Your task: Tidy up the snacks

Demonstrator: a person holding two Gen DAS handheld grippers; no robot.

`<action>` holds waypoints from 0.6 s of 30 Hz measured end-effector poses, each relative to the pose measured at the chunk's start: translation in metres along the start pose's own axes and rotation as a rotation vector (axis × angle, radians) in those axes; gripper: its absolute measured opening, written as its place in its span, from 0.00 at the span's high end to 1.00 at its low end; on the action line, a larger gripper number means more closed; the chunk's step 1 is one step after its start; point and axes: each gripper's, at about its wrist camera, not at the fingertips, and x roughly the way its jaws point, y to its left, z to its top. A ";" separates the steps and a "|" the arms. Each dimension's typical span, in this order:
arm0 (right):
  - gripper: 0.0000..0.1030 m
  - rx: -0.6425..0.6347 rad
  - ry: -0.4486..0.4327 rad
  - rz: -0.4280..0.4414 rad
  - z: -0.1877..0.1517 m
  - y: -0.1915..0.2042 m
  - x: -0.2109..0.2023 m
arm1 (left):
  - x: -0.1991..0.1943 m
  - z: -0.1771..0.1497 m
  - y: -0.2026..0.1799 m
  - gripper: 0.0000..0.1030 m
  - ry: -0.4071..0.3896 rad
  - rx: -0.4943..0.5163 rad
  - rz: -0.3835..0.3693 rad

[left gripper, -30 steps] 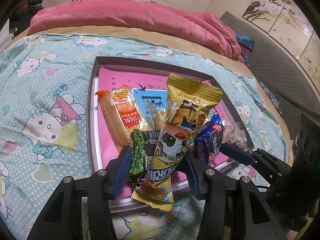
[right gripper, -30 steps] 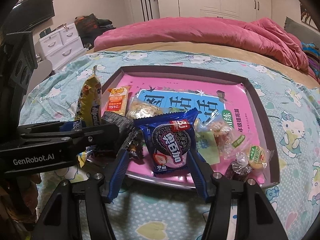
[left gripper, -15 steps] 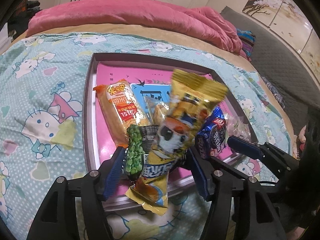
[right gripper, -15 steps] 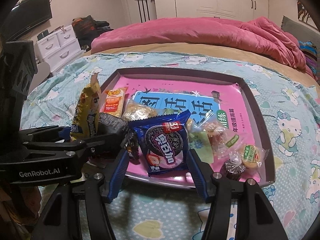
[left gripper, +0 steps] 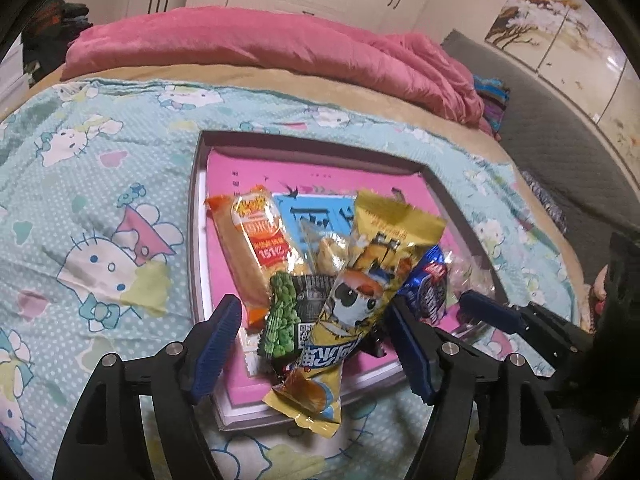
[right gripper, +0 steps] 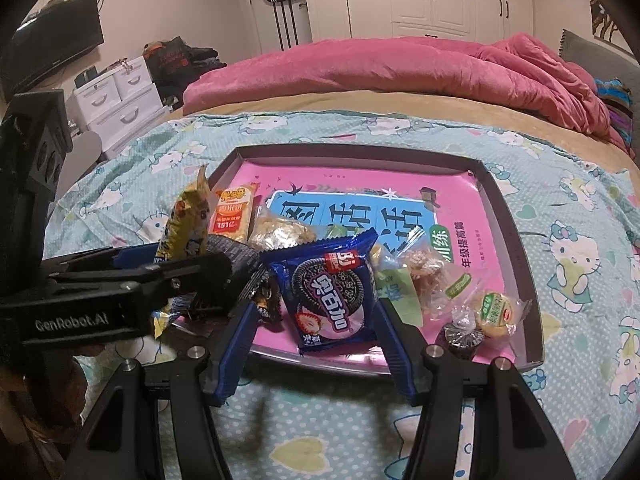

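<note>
While looking along left gripper (left gripper: 312, 320), finds it low over near rim of tray (left gripper: 196, 216), pointed forward and slightly down, fingers (left gripper: 218, 344) spread wide, released, clamping nothing. Between them: yellow packet (left gripper: 360, 300), tilted, top leaning away to the right, bottom end hanging past the tray's near rim. Looks close to the right-side finger; cannot tell if touching. Clear gap on the left-side finger. Just left of it, green pea packet (left gripper: 284, 316), and behind that an orange cracker packet (left gripper: 256, 248) lying flat in tray.

From right wrist: right gripper (right gripper: 316, 308) also low at near rim, level, aimed into tray, fingers (right gripper: 240, 344) apart, not gripping. Flanks blue cookie packet (right gripper: 332, 292), lying in tray with its near end by the rim; cannot tell contact at the tips. Left gripper (right gripper: 192, 276) crossing in from the left side, roughly at right angles to the right one, yellow packet (right gripper: 184, 224) standing up beside its tip. Small wrapped sweets (right gripper: 496, 308) in tray's near right corner. Tray on cartoon bed sheet (right gripper: 580, 264), pink blanket (right gripper: 400, 64) behind.
</note>
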 end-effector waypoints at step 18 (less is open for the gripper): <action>0.42 0.019 -0.056 -0.026 0.008 -0.005 -0.017 | -0.029 0.003 -0.008 0.20 -0.088 0.042 0.008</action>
